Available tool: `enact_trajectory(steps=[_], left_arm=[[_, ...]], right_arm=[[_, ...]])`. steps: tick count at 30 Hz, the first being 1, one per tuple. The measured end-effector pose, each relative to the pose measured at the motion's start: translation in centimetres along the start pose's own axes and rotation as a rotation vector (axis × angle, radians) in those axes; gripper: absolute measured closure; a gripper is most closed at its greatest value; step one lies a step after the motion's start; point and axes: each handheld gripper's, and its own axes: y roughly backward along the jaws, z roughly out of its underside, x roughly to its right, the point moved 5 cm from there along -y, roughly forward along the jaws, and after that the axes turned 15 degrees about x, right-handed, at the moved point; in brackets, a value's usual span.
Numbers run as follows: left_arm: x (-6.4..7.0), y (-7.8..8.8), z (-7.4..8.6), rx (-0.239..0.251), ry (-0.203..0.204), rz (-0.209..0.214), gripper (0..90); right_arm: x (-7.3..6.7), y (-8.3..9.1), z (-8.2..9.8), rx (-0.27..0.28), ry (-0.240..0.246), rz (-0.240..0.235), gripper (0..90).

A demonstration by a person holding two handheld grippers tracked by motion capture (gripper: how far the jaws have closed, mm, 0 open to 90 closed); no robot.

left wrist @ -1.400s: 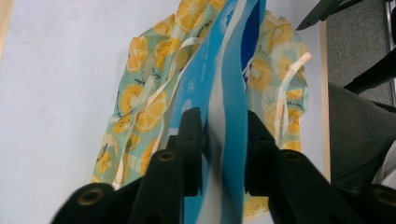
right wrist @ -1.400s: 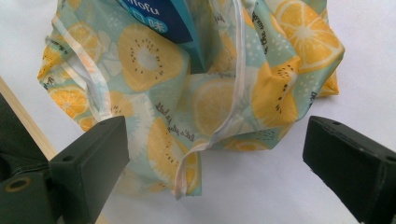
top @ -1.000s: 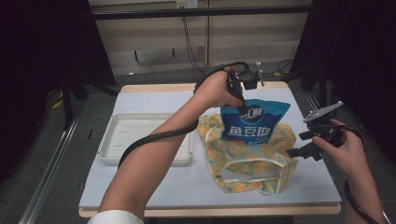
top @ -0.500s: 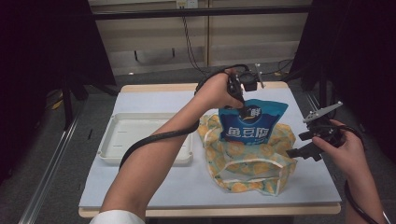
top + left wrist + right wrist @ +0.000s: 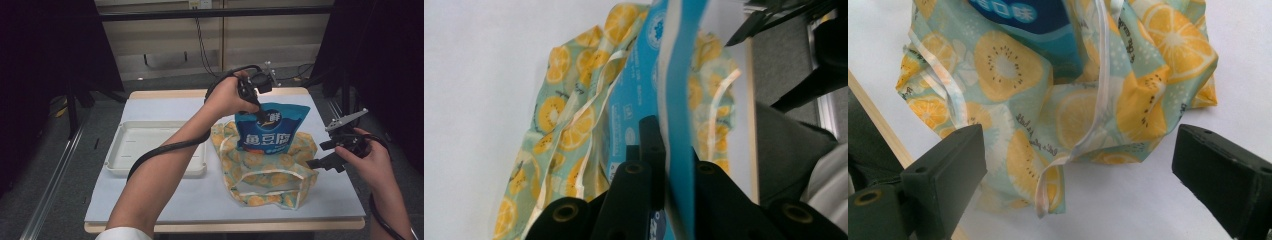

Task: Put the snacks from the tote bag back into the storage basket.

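While left hand-held gripper (image 5: 261, 116) pinches blue pouch (image 5: 271, 131) over fruit-print bag (image 5: 270, 170), right hand-held gripper (image 5: 320, 155) gapes.

The blue pouch's (image 5: 270, 131) lower end sits hidden inside the fruit-print bag (image 5: 265, 172).

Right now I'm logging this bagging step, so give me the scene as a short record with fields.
left gripper: shut on the top edge of the blue pouch
blue pouch: upright, lower end inside the fruit-print bag
right gripper: open, beside the bag's right side, holding nothing
white tray: left of the bag
table: white surface
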Motion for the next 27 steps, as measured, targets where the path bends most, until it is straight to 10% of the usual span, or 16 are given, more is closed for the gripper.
enact_trajectory(steps=[12,27], left_arm=[[0.5,4.8,-2.3,0.091,0.036,0.01,90.0],[1.3,9.9,-4.0,0.043,0.042,-0.013,90.0]], right_arm=[[-0.3,0.0,-0.1,0.011,0.001,-0.012,7.0],[-0.2,0.2,-0.2,0.029,0.002,-0.011,6.9]])
